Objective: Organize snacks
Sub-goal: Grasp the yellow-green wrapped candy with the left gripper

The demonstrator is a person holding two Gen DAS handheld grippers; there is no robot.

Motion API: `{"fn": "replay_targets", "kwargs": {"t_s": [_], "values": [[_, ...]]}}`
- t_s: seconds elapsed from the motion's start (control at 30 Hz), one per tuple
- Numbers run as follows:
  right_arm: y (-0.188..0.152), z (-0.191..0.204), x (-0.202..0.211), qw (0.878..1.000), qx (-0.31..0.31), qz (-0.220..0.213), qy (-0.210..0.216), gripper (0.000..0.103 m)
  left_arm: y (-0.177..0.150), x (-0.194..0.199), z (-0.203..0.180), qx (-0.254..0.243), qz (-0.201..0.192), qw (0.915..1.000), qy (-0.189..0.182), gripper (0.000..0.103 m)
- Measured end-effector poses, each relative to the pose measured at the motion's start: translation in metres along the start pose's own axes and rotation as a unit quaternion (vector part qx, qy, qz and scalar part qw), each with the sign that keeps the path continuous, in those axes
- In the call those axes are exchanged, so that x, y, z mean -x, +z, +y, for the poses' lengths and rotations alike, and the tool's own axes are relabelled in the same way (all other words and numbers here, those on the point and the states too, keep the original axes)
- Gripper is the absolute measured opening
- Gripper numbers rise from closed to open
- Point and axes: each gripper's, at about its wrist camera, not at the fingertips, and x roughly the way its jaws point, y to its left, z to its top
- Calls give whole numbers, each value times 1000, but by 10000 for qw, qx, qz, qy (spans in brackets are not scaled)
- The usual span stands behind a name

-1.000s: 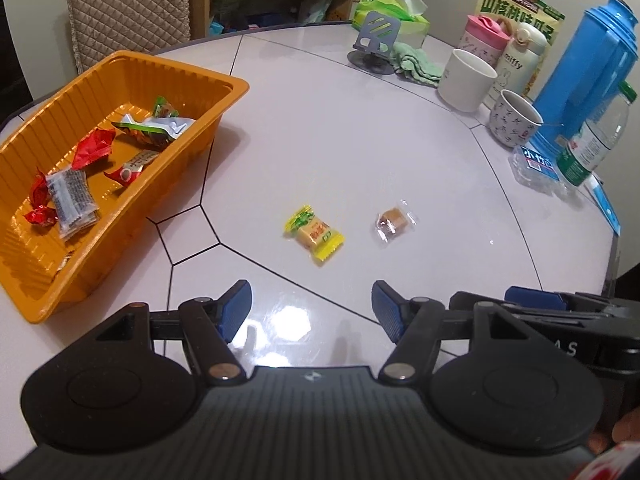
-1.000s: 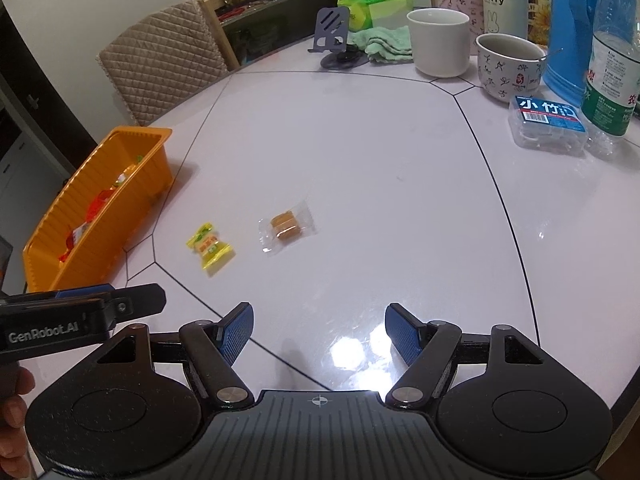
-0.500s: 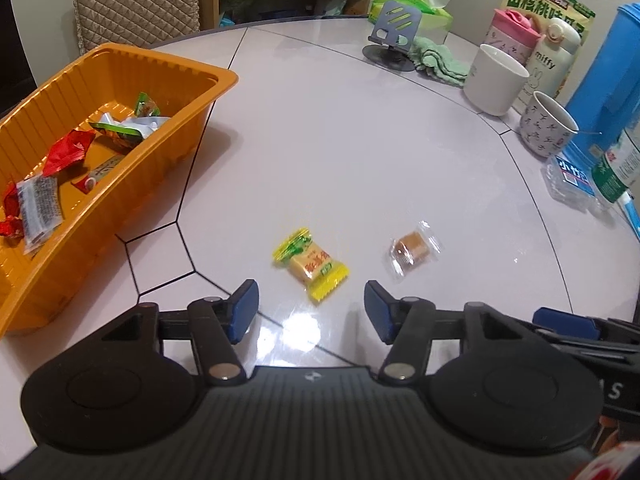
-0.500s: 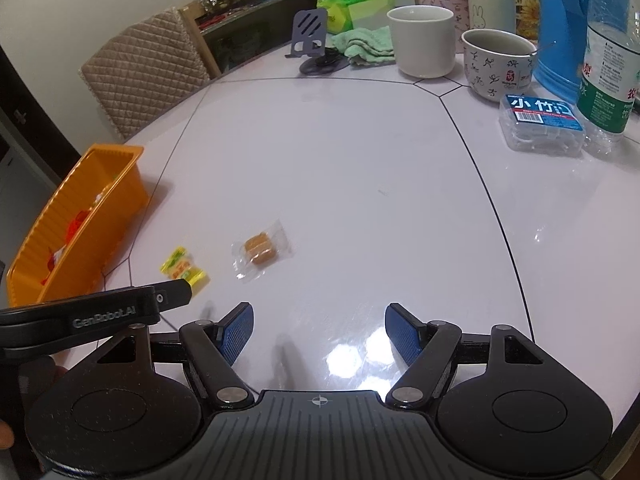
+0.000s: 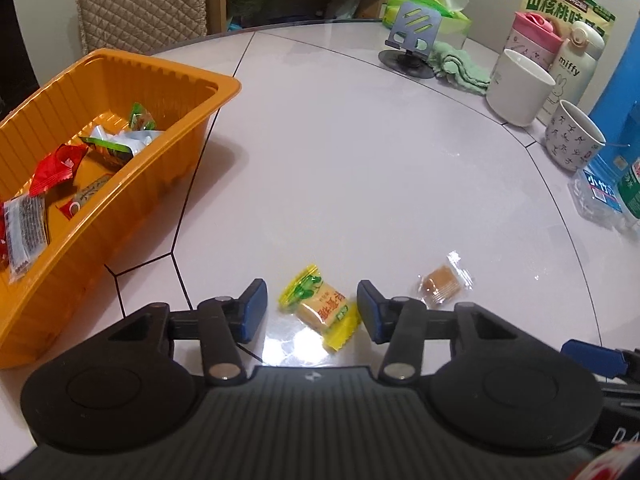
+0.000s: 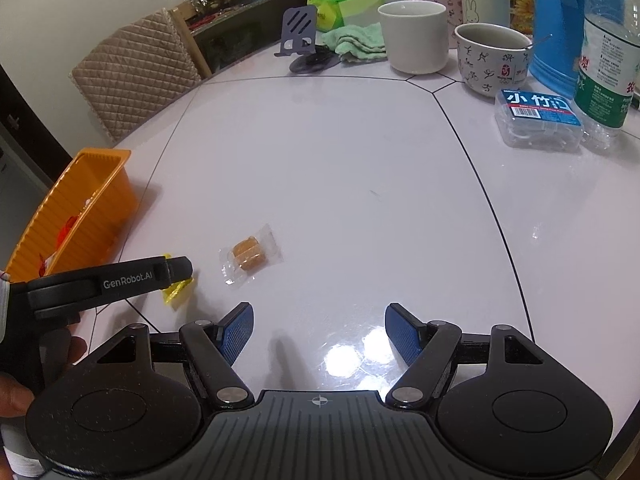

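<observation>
Left wrist view shows my left gripper [image 5: 310, 306] low over the table [image 5: 360, 168], jaws wide apart with the yellow candy [image 5: 320, 307] lying between them, touching neither. Its long axis runs diagonally, green end far-left, yellow end near-right. Just right lies the clear-wrapped brown candy [image 5: 442, 285]; left stands the orange tray [image 5: 168, 168] with snacks. Right wrist view shows my right gripper [image 6: 320, 330] spread wide, holding nothing, and the left gripper hiding most of the yellow candy.

Two wrapped snacks lie loose: a yellow candy [image 5: 320, 307] and a clear-wrapped brown sweet [image 5: 441, 285]. One orange tray [image 5: 168, 168], two mugs [image 5: 519, 87] [image 5: 574, 136].
</observation>
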Motion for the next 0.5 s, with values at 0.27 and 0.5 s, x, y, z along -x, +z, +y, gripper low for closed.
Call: {"fn": "replay_targets", "kwargs": {"t_s": [0.27,0.5], "values": [[0,10,-10,9998,158,-1,142,73,-8,8,14,-141,-15,9998,-156,35],[2,28,-23,9975,681,-95,134,73,-6,10,22,-239,-83,9991,-331,33]]}}
